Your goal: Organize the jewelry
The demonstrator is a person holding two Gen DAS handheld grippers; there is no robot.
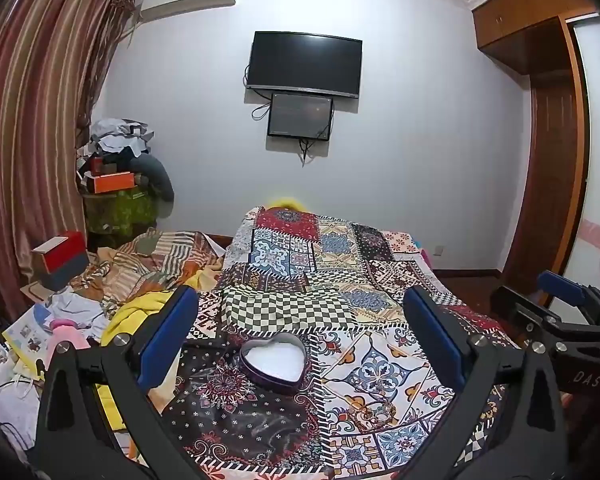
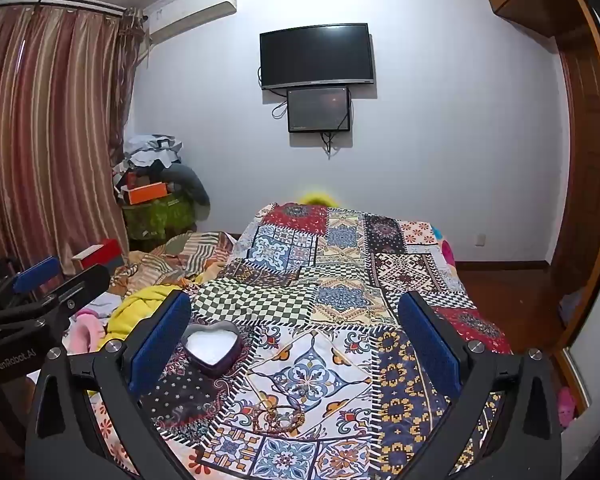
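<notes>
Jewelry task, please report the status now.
Left gripper open, empty; right gripper open, empty. Heart-shaped tin open on quilt. Bracelets beside it, untouched. Path clear.

"genrobot.ai" on left gripper (image 2: 40, 280); "das" on right gripper (image 1: 560, 300)

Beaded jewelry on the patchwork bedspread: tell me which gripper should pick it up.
Right. The beaded jewelry lies between the open right gripper, while the open left gripper frames the purple heart-shaped tin instead.
</notes>
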